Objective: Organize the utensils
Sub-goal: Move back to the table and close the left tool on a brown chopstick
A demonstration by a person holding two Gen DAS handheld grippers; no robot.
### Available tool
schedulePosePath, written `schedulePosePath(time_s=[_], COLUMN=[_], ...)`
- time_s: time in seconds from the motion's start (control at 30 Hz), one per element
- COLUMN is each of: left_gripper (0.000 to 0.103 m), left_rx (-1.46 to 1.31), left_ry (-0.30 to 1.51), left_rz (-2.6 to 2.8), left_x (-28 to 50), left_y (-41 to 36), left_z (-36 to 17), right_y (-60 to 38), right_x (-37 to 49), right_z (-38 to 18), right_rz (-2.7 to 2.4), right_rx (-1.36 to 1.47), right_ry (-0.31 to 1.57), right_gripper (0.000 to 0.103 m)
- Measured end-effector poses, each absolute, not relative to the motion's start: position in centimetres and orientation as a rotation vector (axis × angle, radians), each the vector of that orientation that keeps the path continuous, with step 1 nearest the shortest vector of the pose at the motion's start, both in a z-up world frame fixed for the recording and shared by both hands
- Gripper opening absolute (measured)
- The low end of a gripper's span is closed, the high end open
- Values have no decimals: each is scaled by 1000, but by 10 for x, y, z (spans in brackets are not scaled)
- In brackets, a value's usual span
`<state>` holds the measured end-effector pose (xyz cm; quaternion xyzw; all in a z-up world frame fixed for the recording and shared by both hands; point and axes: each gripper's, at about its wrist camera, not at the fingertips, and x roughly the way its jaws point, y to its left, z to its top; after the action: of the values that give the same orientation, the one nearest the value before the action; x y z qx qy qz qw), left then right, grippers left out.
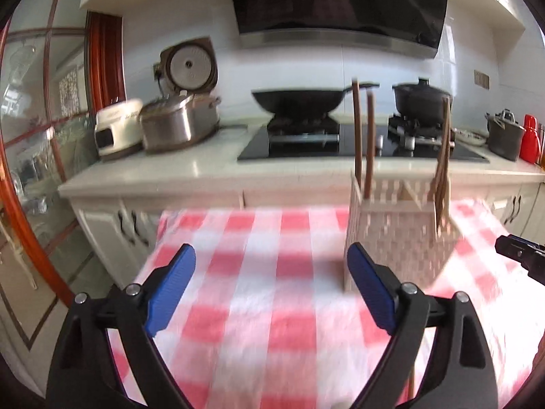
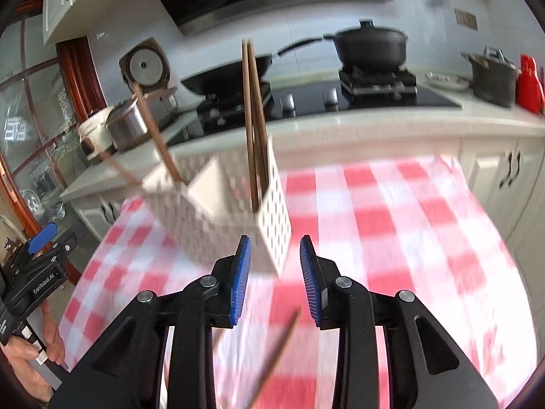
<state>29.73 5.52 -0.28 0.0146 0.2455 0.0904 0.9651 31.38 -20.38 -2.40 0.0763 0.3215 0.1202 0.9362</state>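
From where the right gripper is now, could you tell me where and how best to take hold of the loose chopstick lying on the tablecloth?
Grip the chopstick near its middle, coming straight down from above. It lies flat on the checked tablecloth, slanting just below the right gripper, so the open jaws should turn to straddle its thin shaft crosswise. Its lower end runs out of view, and the white basket stands clear beyond it.

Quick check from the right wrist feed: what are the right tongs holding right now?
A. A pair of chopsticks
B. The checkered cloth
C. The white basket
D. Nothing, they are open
D. The right tongs stand open with an empty gap between the blue pads; a single chopstick lies loose on the checkered cloth below them, and the white basket sits just ahead, ungripped.
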Motion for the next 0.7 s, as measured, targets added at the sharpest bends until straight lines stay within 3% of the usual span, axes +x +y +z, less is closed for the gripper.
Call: schedulePosePath(time_s=[0.4, 0.7], left_gripper=[88, 87], left_rx=[-31, -6], left_ry=[630, 640], left_rz=[159, 48], left_x=[218, 230], left_y=[58, 21], left_z=[-63, -51], right_y=[-199, -203], right_x=[241, 225], right_z=[-88, -100], right_rz=[268, 250], right_rx=[120, 112], right_ry=[771, 794], right_gripper=[31, 31])
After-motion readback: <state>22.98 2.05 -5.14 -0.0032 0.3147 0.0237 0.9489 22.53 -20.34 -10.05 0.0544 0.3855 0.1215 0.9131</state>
